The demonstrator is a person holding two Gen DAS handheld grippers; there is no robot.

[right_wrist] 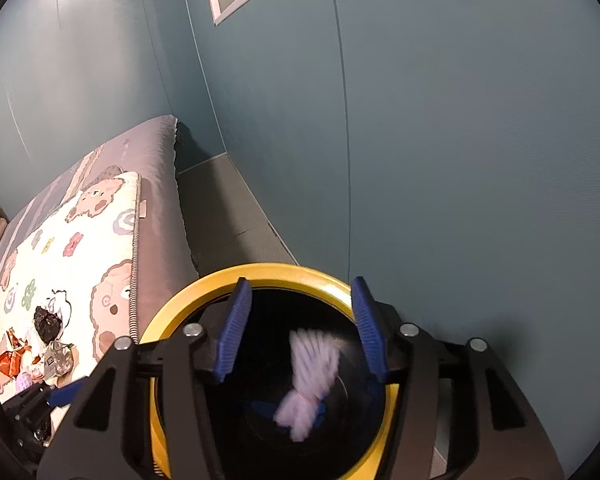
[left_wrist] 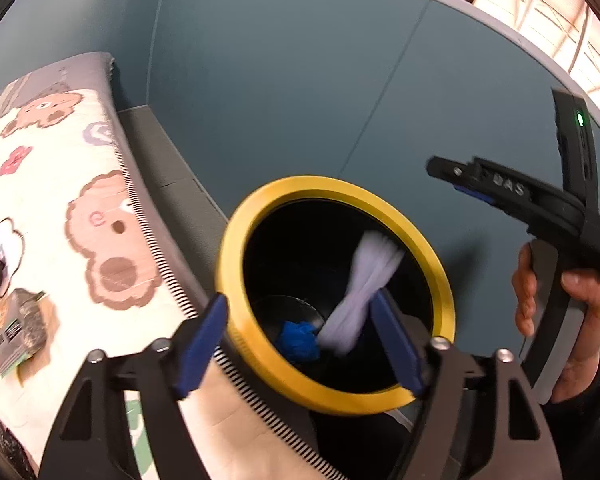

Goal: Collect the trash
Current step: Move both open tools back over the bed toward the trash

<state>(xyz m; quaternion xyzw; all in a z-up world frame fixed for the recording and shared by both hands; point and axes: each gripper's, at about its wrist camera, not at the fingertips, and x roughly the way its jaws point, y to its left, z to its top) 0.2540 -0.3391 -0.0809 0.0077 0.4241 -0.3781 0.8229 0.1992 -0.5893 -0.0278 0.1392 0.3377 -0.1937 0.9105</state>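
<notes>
Nearest in the left wrist view, the left gripper (left_wrist: 300, 344) has its two blue-padded fingers spread wide with nothing between them, one pad at the 7 o'clock side of the round black bin with a yellow rim (left_wrist: 440, 264) and the other over its 4 o'clock edge. Inside the bin a motion-blurred white crumpled tissue (left_wrist: 362, 292) shows against the dark interior, apart from both pads, and a blue crumpled wad (left_wrist: 298, 340) lies on the bottom just beside its lower end.

In the right wrist view the right gripper (right_wrist: 298, 336) sits directly above the same bin (right_wrist: 168, 320), its blue pads parted at 10 and 2 o'clock of the opening and holding nothing. The blurred tissue (right_wrist: 310, 376) appears between and beyond them, inside the bin.

At 3 o'clock of the left wrist view, the black handle of the right gripper (left_wrist: 464, 182) is held in a bare hand (left_wrist: 580, 320).

Further off, at 9 o'clock of the bin, a cream blanket printed with brown bears (right_wrist: 80, 264) covers a grey bed (right_wrist: 160, 200). On it lie a black crumpled wrapper (right_wrist: 47, 322), a silver foil packet (right_wrist: 58, 360) and an orange-red wrapper (right_wrist: 10, 360), close together.

Beyond, grey floor (right_wrist: 228, 220) runs to a teal panelled wall (right_wrist: 460, 140).
</notes>
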